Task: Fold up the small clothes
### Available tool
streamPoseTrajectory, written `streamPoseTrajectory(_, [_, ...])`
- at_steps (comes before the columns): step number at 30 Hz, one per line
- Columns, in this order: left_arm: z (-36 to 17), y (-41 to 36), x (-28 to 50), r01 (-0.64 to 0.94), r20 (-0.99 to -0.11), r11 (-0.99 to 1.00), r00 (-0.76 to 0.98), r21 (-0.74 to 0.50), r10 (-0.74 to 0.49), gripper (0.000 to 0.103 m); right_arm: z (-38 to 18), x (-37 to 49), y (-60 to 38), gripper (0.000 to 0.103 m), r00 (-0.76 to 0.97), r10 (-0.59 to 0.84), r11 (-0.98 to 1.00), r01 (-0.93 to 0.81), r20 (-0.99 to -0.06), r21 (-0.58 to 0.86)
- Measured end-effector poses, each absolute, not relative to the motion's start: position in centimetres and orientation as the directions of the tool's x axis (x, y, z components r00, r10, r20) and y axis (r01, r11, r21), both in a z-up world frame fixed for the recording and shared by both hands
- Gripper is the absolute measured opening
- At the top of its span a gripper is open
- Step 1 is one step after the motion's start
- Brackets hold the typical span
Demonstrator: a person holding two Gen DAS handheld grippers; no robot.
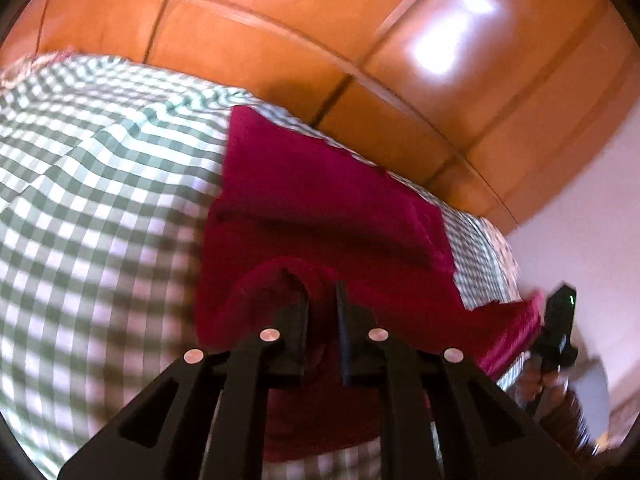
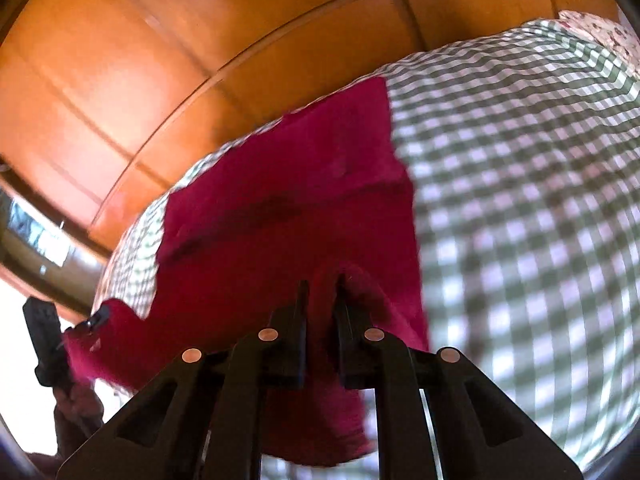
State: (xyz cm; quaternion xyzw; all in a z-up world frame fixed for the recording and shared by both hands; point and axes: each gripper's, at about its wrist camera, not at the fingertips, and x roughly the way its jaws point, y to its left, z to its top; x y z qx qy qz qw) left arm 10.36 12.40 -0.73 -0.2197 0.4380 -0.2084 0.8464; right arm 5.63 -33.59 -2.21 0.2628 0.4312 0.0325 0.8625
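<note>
— Checked green-and-white bedsheet point(image 1: 92, 184) lay under everything. What did the grippers hold?
— Left gripper point(image 1: 322, 296) pinched the crimson garment's point(image 1: 320, 192) near edge; right gripper point(image 2: 322, 286) pinched it too.
— And farther off?
— Garment spread flat on the sheet; orange wooden panelling point(image 2: 120, 64) stood behind.

Home bedroom: checked bedspread point(image 1: 100, 200), wooden wardrobe point(image 1: 320, 20)

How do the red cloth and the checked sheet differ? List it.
The red cloth is one plain colour; the checked sheet is green and white squares. The cloth is the smaller and lies on top of the sheet, which spreads well beyond it. The cloth's near edge is lifted, pinched in the left gripper and the right gripper; the sheet lies flat, ungripped. Both are soft fabric.
</note>
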Motion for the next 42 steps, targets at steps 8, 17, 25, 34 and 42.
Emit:
streamPoseTrajectory(8, [-0.5, 15.3, 13.2, 0.039, -0.658, 0.857, 0.624, -0.513, -0.422, 0.062, -0.9, 7.8, -36.8, 0.091, 0.699, 0.265, 0.808, 0.214, -0.664, 0.549])
streamPoseTrajectory(17, [-5.2, 14.7, 10.6, 0.089, -0.759, 0.903, 0.512, -0.419, -0.403, 0.068, -3.3, 1.7, -37.5, 0.096, 0.643, 0.257, 0.824, 0.245, -0.721, 0.511])
streamPoseTrajectory(25, [-6.0, 12.7, 10.1, 0.118, -0.773, 0.898, 0.47, -0.424, -0.427, 0.026, -5.9, 4.2, -33.0, 0.037, 0.601, 0.154, 0.932, 0.175, -0.784, 0.317])
streamPoseTrajectory(34, [-5.1, 13.1, 5.5, 0.206, -0.741, 0.861, 0.442, -0.465, -0.506, 0.019, -4.3, 0.7, -33.0, 0.023, 0.591, 0.189, 0.936, 0.133, -0.784, 0.325])
streamPoseTrajectory(42, [-5.5, 14.7, -2.5, 0.206, -0.741, 0.827, 0.369, -0.524, -0.561, 0.02, -4.7, -6.1, -32.1, 0.023, 0.47, 0.245, 0.949, 0.064, -0.848, 0.31])
